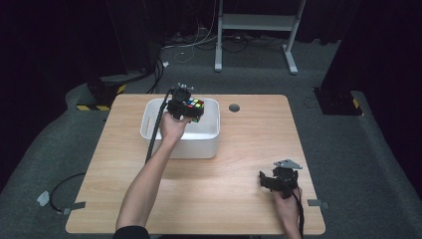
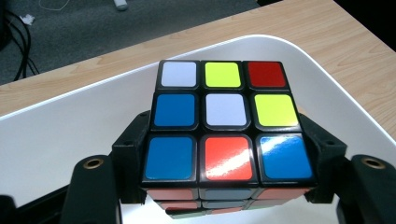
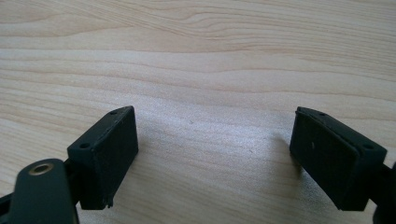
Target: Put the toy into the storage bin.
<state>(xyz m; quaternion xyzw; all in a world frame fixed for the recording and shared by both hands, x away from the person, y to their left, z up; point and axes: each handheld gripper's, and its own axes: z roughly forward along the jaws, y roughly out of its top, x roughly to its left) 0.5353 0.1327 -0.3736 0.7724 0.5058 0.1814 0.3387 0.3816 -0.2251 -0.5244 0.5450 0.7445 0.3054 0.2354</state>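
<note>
Left gripper [image 1: 191, 110] clamped on Rubik's cube [image 2: 226, 122], held over white bin [image 1: 149, 130] | right gripper [image 3: 212, 156] jaws apart, nothing between, low over wooden table [image 1: 239, 164]

Lab or recording studio, not a home. Black curtains [image 1: 59, 35] close in a grey carpeted floor [image 1: 45, 149], with loose cables [image 1: 199, 45] trailing past a white equipment stand [image 1: 256, 22]. Hazard-striped weights [image 1: 99, 94] flank one bare wooden counter [image 1: 249, 149].

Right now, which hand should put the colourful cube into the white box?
The left. The left gripper already clamps the cube right above the white box. The right gripper is open over bare table, far away.
</note>
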